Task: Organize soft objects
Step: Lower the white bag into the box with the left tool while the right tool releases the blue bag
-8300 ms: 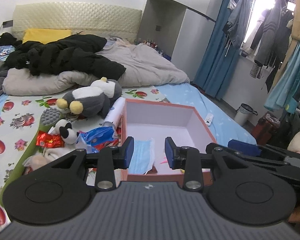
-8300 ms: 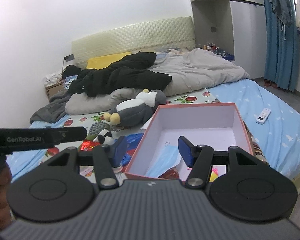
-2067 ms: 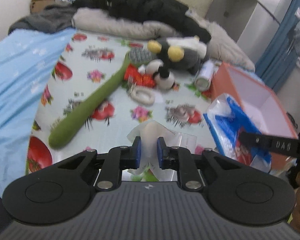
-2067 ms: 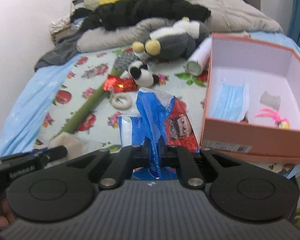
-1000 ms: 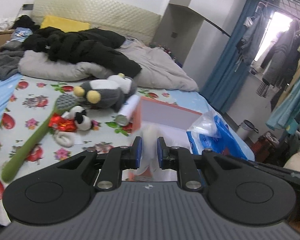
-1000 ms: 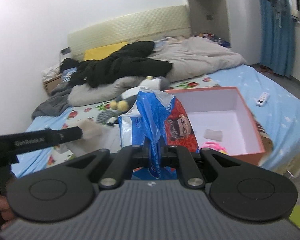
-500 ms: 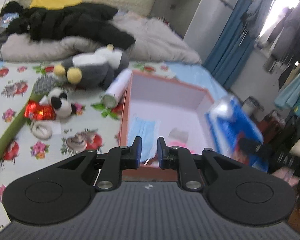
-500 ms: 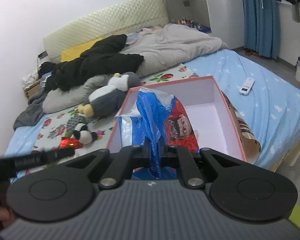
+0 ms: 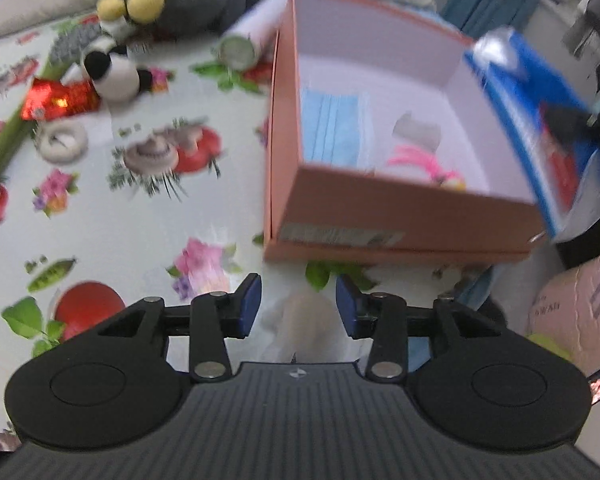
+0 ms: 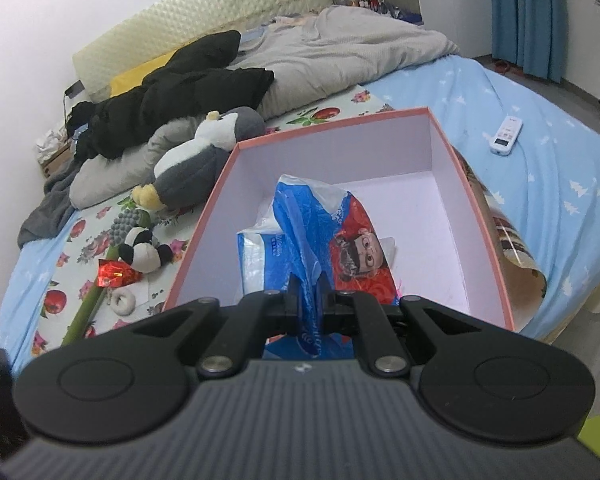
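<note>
Hovering over the box [image 10: 340,136] now, your right tongs [image 10: 308,304] are clamped tight on the blue tissue pack [image 10: 320,232], and that pack hangs right above the open interior, its long axis running away from you toward the far wall of the box. That is the relation that counts: the pack sits inside the box's outline in the right wrist view, with the near rim directly under the tongs, so a straight lowering looks like all that's needed before you let go. From the left wrist view the same tissue pack [image 9: 540,128] rides along the right-hand wall of the box [image 9: 380,216], so watch that it doesn't catch on that edge. Inside already lie a blue face mask [image 9: 332,128] against the left wall and a pink feathery thing [image 9: 424,164] near the front wall. Your left tongs [image 9: 298,304] stand wide apart, gripping nothing, low over the bed [image 9: 100,208] just short of the box's near wall, with a pale wrapped item [image 9: 308,320] lying between them, blurred, so whether it touches a pad I cannot tell. Clearly the right hand is the one placed for the drop; the plush panda [image 10: 140,254] and penguin [image 10: 196,160] wait out on the bed off the box's left side.
</note>
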The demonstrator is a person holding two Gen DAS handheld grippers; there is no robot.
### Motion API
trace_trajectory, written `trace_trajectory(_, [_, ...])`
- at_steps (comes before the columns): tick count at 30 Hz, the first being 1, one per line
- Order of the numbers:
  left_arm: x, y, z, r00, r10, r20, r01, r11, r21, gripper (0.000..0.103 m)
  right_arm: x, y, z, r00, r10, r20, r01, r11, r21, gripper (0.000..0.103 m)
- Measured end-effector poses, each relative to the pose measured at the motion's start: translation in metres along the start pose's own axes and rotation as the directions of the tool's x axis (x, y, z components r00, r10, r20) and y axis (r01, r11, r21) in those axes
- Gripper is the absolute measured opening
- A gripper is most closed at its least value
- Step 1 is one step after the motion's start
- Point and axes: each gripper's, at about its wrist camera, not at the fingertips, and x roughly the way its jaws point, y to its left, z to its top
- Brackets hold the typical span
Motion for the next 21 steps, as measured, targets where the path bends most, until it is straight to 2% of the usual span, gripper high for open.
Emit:
trace_trajectory(9, [0.058,0.006,-0.013,0.988,0.031,-0.149,-0.034,0.999,-0.017,0.044,0.007,-0.008,0.003,1.000,-0.014,-0.011,0.014,1.000,0.001,0.010])
trace_trajectory(11, [0.058,0.006,-0.014,0.988,0.025,-0.150,-0.030,0.999,-0.027,0.037,0.007,-0.009,0.002,1.000,-0.018,-0.014,0.018,1.000,0.006,0.010])
trace_trajectory(13, [0.058,0.005,-0.014,0.988,0.027,-0.152,-0.032,0.999,-0.029,0.025,0.006,-0.009,0.001,1.000,-0.021,-0.013,0.021,1.000,0.006,0.010])
trace_trajectory(16, [0.052,0.002,-0.015,0.990,0.033,-0.137,-0.037,0.999,-0.025,0.018,0.003,-0.009,-0.001,1.000,-0.026,-0.008,0.026,1.000,0.003,0.010])
trace_trajectory(21, [0.026,-0.005,-0.012,0.996,0.038,-0.077,-0.039,0.999,-0.012,0.015,-0.006,-0.005,-0.001,1.000,-0.029,0.010,0.029,1.000,-0.005,0.010])
